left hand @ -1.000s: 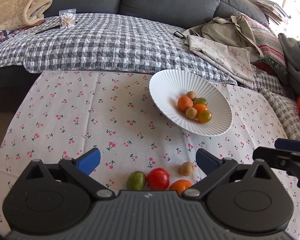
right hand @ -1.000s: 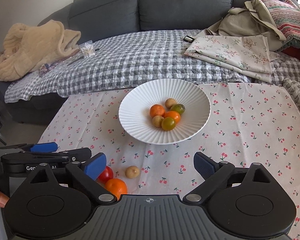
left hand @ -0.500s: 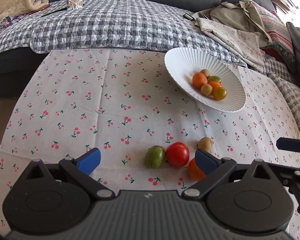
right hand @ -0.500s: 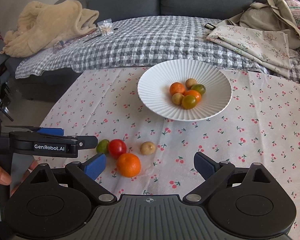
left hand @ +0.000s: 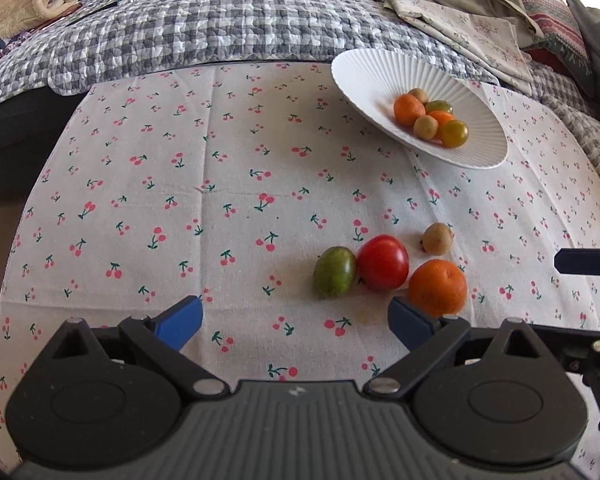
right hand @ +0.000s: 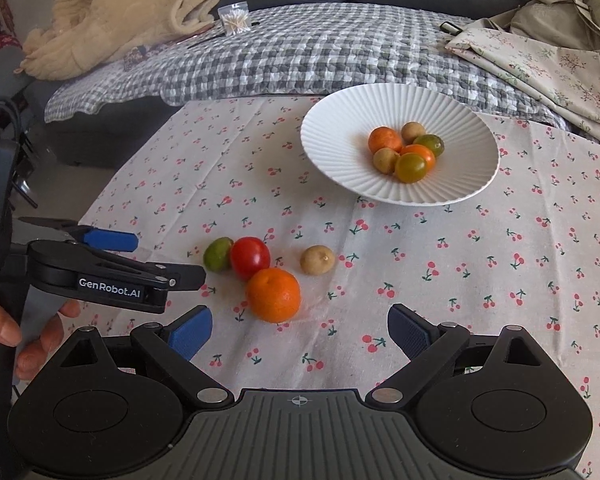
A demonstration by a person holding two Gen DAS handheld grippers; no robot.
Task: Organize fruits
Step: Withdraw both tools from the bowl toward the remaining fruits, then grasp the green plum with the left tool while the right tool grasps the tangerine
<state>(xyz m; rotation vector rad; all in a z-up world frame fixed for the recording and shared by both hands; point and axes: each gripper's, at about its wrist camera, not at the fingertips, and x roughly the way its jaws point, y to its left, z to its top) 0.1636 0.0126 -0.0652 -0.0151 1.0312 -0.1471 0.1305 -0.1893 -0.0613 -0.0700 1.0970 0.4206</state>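
With both claws spread and empty, I centre the right claw (right hand: 299, 332) over the round orange mandarin (right hand: 274, 295), avoiding the touching glossy red tomato (right hand: 250, 258).

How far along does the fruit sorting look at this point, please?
Done: six fruits sit in the white plate. In hand: nothing; left gripper and right gripper are open. Left: green fruit, tomato, orange and small brown fruit on the tablecloth.
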